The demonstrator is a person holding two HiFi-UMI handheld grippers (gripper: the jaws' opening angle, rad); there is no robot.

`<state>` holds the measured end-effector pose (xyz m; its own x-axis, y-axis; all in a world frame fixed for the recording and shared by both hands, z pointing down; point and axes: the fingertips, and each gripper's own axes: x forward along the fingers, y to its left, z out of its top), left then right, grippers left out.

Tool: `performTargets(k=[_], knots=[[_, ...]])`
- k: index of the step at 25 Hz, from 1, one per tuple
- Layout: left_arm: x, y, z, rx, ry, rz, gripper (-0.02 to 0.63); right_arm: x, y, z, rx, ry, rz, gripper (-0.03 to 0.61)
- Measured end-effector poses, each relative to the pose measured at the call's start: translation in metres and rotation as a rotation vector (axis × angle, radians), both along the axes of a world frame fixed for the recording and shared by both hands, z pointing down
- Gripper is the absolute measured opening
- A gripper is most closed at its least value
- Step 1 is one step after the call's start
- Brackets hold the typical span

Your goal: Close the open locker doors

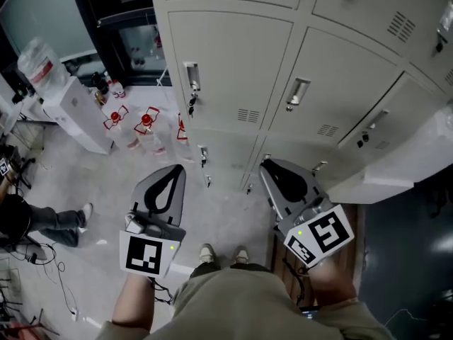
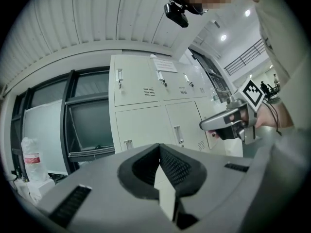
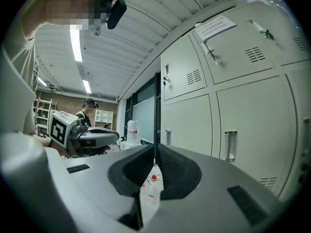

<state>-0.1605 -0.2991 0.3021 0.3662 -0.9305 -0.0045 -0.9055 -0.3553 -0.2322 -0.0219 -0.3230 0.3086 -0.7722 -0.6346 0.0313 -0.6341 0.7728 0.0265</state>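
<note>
Since the left tool (image 1: 177, 168) and the right tool (image 1: 264, 163) are both pinched shut with nothing between their jaws, I'd say the step is best done as a push with a closed tip, not as a grip. The one open locker door (image 1: 396, 172) I can make out juts from the bank of lockers (image 1: 233, 69) low on the right, near the right tool. That tool looks the natural one: press near the free edge and follow the swing until the door sits flush.
</note>
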Motion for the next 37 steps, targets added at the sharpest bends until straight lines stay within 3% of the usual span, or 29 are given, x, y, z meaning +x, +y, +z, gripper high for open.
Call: performTargets(k=[11, 18, 37], knots=[[0.010, 0.038, 0.004, -0.028, 0.015, 0.065, 0.006, 0.036, 0.040, -0.004, -0.026, -0.047, 0.067, 0.006], [0.011, 0.047, 0.017, -0.070, 0.040, 0.076, 0.006, 0.015, 0.056, 0.007, -0.011, 0.010, 0.013, 0.006], [-0.010, 0.028, 0.008, -0.051, 0.036, 0.046, 0.006, -0.007, 0.035, 0.001, 0.000, -0.003, -0.017, 0.006]])
